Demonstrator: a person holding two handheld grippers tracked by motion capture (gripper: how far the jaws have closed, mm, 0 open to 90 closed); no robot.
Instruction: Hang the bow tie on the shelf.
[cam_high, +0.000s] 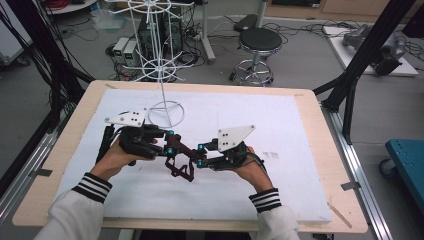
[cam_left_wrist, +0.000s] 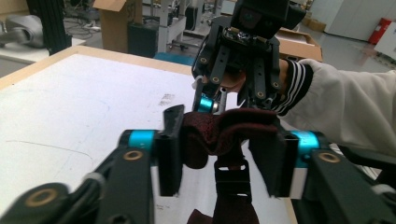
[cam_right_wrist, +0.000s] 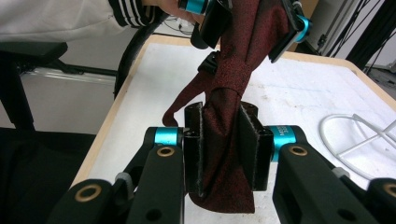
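Wire stand (cam_high: 161, 65) just behind both tongs (cam_high: 170, 145) (cam_high: 201, 156), dark red tie (cam_high: 181, 161) between.

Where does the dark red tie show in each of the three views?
High view: the tie hangs centre, between both grippers.
Left gripper view: lower centre, between its own jaws.
Right gripper view: centre, running up from its jaws.
Shared landmark: the white mat.
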